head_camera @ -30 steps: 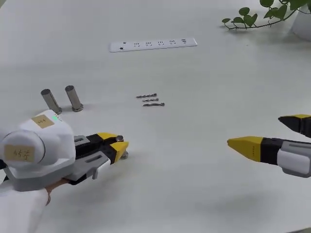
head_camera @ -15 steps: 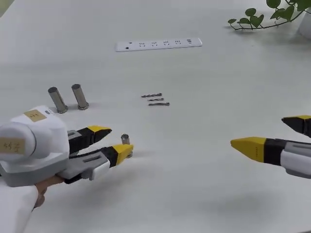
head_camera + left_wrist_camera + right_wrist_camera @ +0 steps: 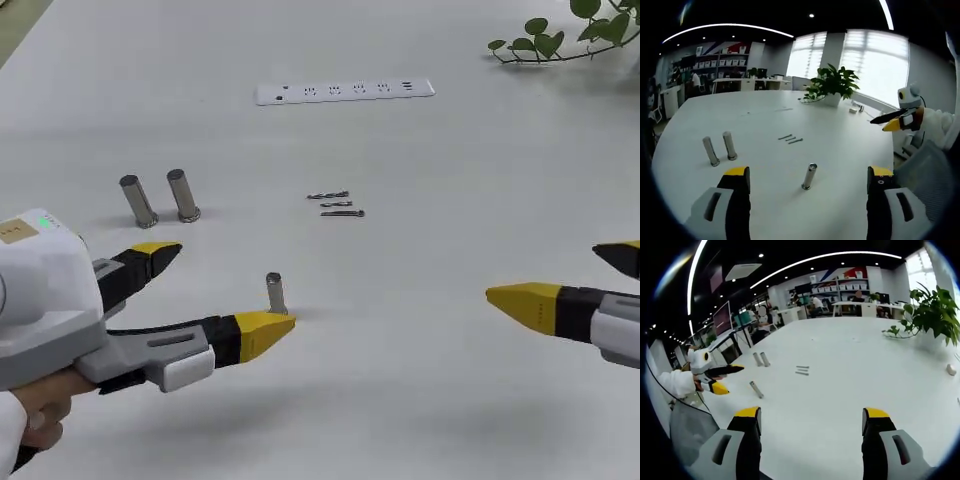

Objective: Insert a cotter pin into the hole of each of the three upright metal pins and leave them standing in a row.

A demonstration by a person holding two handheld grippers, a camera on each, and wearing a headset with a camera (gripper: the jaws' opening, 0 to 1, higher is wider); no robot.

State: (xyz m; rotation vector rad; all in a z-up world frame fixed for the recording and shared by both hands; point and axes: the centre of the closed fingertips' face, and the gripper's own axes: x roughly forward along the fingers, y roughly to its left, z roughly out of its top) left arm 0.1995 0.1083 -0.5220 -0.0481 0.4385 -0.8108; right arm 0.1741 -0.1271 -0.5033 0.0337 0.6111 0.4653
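the left gripper (image 3: 232, 285) is nearest. its body runs off the lower left edge, and a hand (image 3: 40, 420) is half hidden beneath it. its jaws stand wide apart with nothing in them. one metal pin (image 3: 275, 293) stands upright on the table (image 3: 400, 400) just ahead of the lower jaw tip. in the left gripper view it sits in the gap between the jaws and touches neither. it is too small to tell whether it has a hole.

the right gripper (image 3: 543, 272) is well off to that pin's right. the frame edge cuts off its body, and only the tip of its far jaw shows. the right gripper view shows its jaws spread apart and empty.

beyond the left gripper's upper jaw, a second pin (image 3: 136, 200) and a third pin (image 3: 182, 194) stand side by side, close but apart. farther out, between the two grippers, three cotter pins (image 3: 337, 204) lie flat in a tight group, too fine to make out in detail.

past them lies a power strip (image 3: 345, 92). at the far right a plant (image 3: 560, 30) is cut off by the frame. the left gripper view shows it in a white pot (image 3: 831, 100).
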